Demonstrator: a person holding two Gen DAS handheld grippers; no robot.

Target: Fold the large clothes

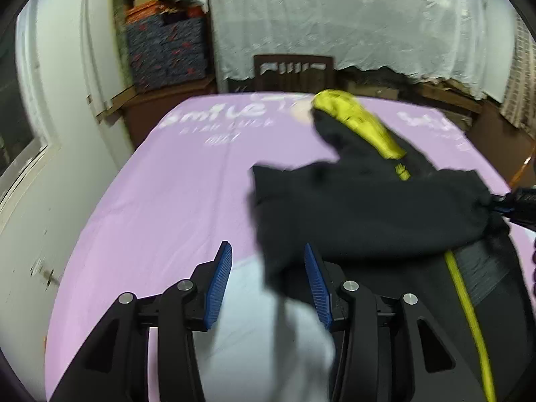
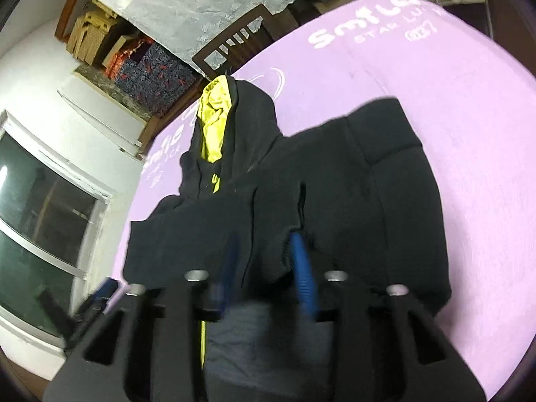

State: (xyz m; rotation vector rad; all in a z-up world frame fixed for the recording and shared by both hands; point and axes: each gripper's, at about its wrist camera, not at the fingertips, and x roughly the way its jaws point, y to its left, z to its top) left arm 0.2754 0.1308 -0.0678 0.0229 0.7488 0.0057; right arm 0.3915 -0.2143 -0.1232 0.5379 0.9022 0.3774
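Observation:
A black hooded jacket (image 1: 368, 207) with a yellow hood lining (image 1: 355, 124) and a yellow zip (image 1: 465, 308) lies partly lifted over a purple sheet (image 1: 167, 201). My left gripper (image 1: 266, 268) is open; a black flap hangs between its blue pads, close to the right pad, and the left pad is bare. At the right edge of the left wrist view, my right gripper (image 1: 502, 201) pinches the jacket's edge. In the blurred right wrist view, the right gripper (image 2: 266, 261) has bunched black jacket cloth (image 2: 368, 174) between its pads, with the hood (image 2: 214, 124) beyond.
A dark wooden chair (image 1: 293, 70) stands behind the far edge of the sheet, below a white lace cloth (image 1: 335, 16). Stacked patterned boxes (image 1: 164, 50) fill the far left corner. A white wall (image 1: 67, 100) and a window (image 2: 40, 217) run along the left.

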